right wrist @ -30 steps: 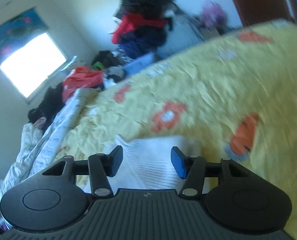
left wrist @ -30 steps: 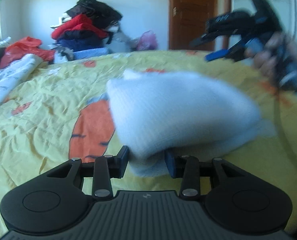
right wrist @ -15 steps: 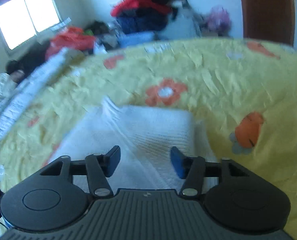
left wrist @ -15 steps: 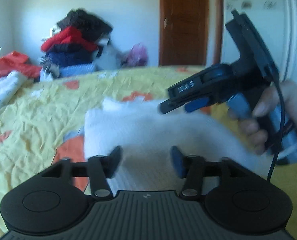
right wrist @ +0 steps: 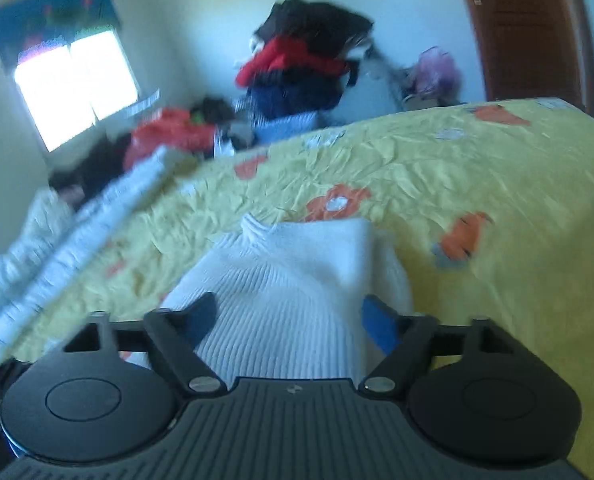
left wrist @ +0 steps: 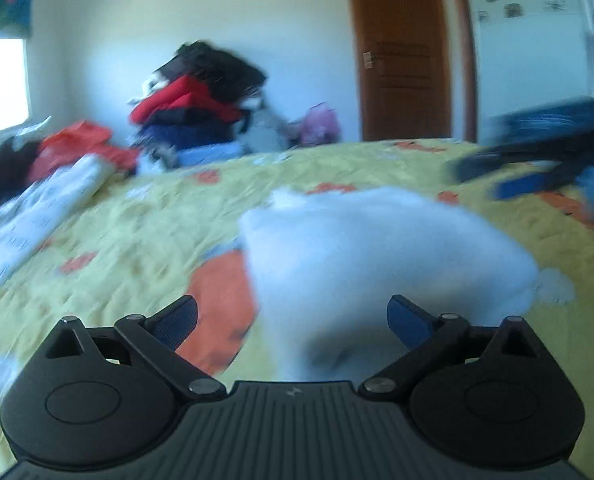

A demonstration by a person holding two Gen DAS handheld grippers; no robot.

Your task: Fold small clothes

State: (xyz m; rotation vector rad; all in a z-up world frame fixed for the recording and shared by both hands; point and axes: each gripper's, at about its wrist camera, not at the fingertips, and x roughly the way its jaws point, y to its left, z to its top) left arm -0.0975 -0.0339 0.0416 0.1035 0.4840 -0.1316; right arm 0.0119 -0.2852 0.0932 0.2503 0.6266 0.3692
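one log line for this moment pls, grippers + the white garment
left gripper: open, garment between jaws | right gripper: open over garment | white garment: folded, on bed

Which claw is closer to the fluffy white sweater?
It's almost a tie. The left claw and the right claw are both open, right over the folded white sweater, which fills the gap between each one's fingers. Neither grips it.
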